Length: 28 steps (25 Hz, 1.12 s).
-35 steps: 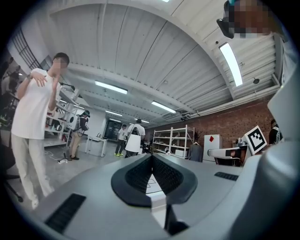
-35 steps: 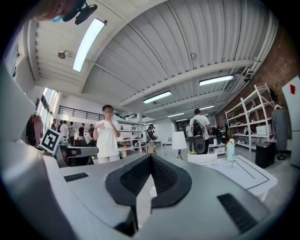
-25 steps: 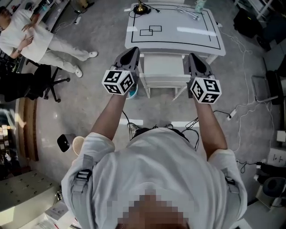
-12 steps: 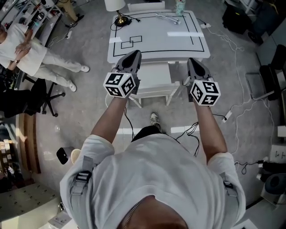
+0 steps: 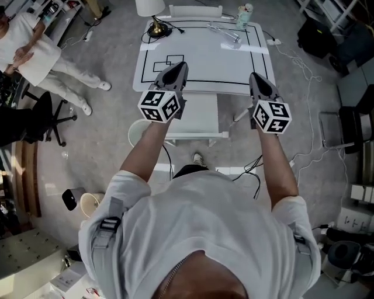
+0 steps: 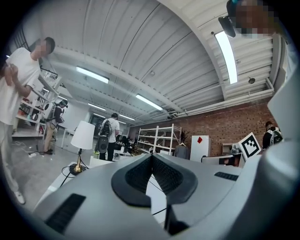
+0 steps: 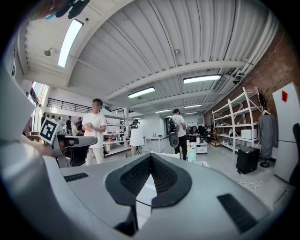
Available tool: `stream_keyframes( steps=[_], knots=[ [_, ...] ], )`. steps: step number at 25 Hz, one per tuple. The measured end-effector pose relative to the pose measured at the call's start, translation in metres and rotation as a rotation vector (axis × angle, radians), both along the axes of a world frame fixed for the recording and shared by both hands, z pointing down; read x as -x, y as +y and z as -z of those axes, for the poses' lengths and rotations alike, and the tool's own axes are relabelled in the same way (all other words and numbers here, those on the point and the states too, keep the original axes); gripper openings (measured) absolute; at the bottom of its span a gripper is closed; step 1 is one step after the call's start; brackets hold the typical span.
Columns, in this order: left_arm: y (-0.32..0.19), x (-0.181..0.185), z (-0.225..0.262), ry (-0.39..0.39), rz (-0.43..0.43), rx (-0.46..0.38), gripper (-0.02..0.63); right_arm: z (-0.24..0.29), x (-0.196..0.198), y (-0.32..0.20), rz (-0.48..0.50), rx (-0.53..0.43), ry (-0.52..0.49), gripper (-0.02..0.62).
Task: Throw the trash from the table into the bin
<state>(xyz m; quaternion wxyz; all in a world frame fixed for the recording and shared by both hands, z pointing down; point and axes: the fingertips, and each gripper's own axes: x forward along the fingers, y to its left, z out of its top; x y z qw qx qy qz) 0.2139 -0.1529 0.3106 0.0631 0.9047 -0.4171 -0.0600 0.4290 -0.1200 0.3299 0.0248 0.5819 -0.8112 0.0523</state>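
Your own white T-shirt (image 5: 198, 233) fills the near half of the head view and hides the floor below you; past it, only one shoe (image 5: 198, 157) shows.

You hold two tools, one in each hand. The left tool (image 5: 175, 73) has its jaws pressed together with nothing between them. The right tool (image 5: 258, 82) is the same: pads meeting and empty. Both hang in the air over the near edge of the white worktop with black marked lines (image 5: 198, 64).

Between the tools, a white slatted seat (image 5: 196, 117) is tucked against that edge; you cannot tell whether it is a stool or a chair. At 9 o'clock of the seat, a pale round container (image 5: 135, 133) stands on the floor, half hidden by your left forearm. It looks like the bin.

The trash lies at the worktop's far right, at 1 o'clock from the tools. It is a small silvery crumpled scrap (image 5: 229, 34), with a cup-like piece (image 5: 244, 13) beyond it at the corner. Both are too small to make out.

One white-shaded lamp with a brass foot (image 5: 153, 26) stands at the far left corner, its shade cut off by the frame.

At 10 o'clock, one seated person in white (image 5: 35, 55) is partly cut off.
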Motion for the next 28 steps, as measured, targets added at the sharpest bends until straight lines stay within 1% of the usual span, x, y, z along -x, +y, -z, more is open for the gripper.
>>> stream_keyframes(
  steps=[4, 8, 11, 16, 20, 23, 26, 28],
  knots=[
    [-0.026, 0.004, -0.006, 0.001, 0.036, 0.014, 0.011, -0.002, -0.001, -0.037, 0.025, 0.003, 0.017, 0.006],
    [-0.047, 0.004, -0.008, -0.001, 0.074, 0.022, 0.011, -0.012, -0.005, -0.074, 0.057, 0.025, 0.028, 0.005],
    [-0.06, 0.007, -0.014, -0.007, 0.116, 0.029, 0.011, -0.021, -0.008, -0.104, 0.09, 0.036, 0.035, 0.005],
    [-0.079, 0.009, -0.024, -0.016, 0.218, 0.052, 0.011, -0.042, -0.016, -0.158, 0.163, 0.07, 0.047, 0.006],
    [-0.094, 0.019, -0.02, -0.035, 0.346, 0.063, 0.011, -0.053, -0.011, -0.21, 0.265, 0.096, 0.062, 0.006],
    [-0.108, 0.008, -0.024, -0.039, 0.408, 0.072, 0.011, -0.065, -0.027, -0.246, 0.301, 0.112, 0.07, 0.006],
    [-0.119, 0.002, -0.031, -0.046, 0.488, 0.087, 0.011, -0.082, -0.031, -0.285, 0.352, 0.126, 0.073, 0.006],
    [-0.13, -0.007, -0.035, -0.052, 0.518, 0.099, 0.011, -0.091, -0.035, -0.308, 0.375, 0.139, 0.084, 0.006]
  ],
)
